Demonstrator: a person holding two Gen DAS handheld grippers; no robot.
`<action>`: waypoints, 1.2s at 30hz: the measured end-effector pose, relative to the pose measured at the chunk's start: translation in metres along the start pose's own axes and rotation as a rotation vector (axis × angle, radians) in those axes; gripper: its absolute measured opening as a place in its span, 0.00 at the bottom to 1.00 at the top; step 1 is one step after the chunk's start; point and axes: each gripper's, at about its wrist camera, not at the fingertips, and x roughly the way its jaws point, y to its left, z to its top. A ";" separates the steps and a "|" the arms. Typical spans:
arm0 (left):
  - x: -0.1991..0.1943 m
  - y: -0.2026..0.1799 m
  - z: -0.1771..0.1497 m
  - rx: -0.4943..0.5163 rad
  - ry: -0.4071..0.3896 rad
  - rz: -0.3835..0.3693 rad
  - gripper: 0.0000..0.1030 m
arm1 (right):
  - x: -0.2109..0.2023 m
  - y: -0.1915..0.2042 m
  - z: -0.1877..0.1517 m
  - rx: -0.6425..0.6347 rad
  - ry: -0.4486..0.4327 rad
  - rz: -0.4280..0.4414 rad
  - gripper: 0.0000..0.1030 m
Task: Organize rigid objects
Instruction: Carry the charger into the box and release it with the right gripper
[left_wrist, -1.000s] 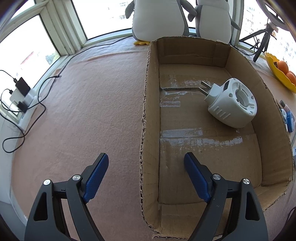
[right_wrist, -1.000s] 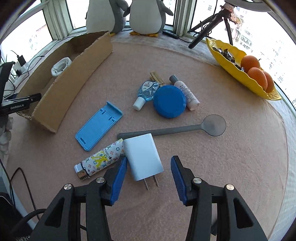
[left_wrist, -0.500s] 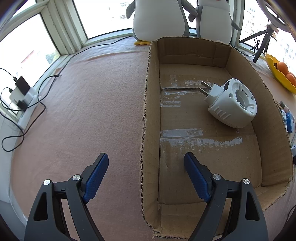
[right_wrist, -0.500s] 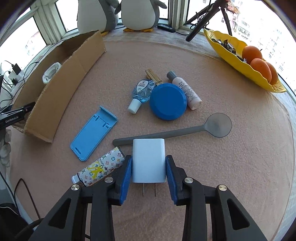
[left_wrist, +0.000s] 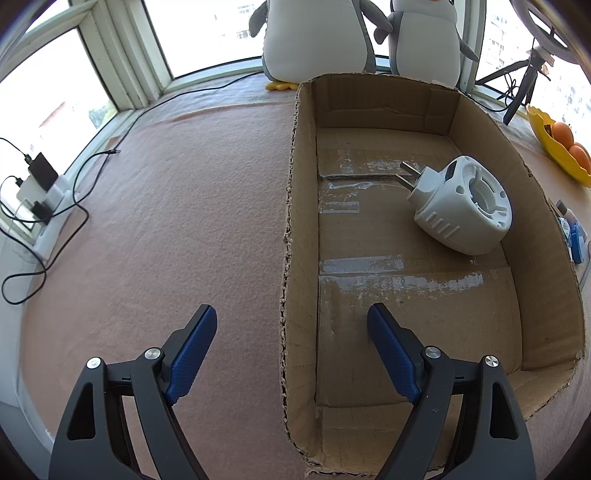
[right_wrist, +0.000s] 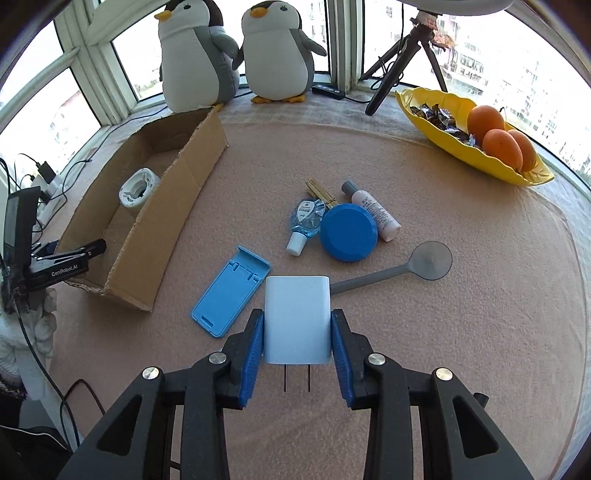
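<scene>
Left gripper (left_wrist: 291, 325) spread, empty, straddling the near left wall of the box (left_wrist: 295, 206); one pad outside, one inside. White plug-in (left_wrist: 461, 206) lies in the box. Right gripper (right_wrist: 297, 343) pinches the white charger (right_wrist: 297, 317) by its sides, prongs pointing back at camera, over the mat near the blue stand (right_wrist: 231, 295).

Risks: smooth charger could slip or twist in the pads; could clip the box wall on the way over; left gripper may block the drop spot.

Hidden: spoon (right_wrist: 428, 260) handle partly behind charger. Whether the charger is clear of the mat is hard to tell.
</scene>
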 end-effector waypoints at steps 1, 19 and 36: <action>0.000 0.000 0.000 0.001 0.000 -0.001 0.83 | -0.004 0.006 0.003 -0.005 -0.012 0.013 0.31; 0.000 -0.001 0.000 -0.005 0.001 -0.009 0.83 | -0.007 0.132 0.050 -0.174 -0.084 0.201 0.31; 0.001 0.001 0.000 -0.007 -0.001 -0.018 0.83 | 0.023 0.155 0.056 -0.222 -0.037 0.172 0.31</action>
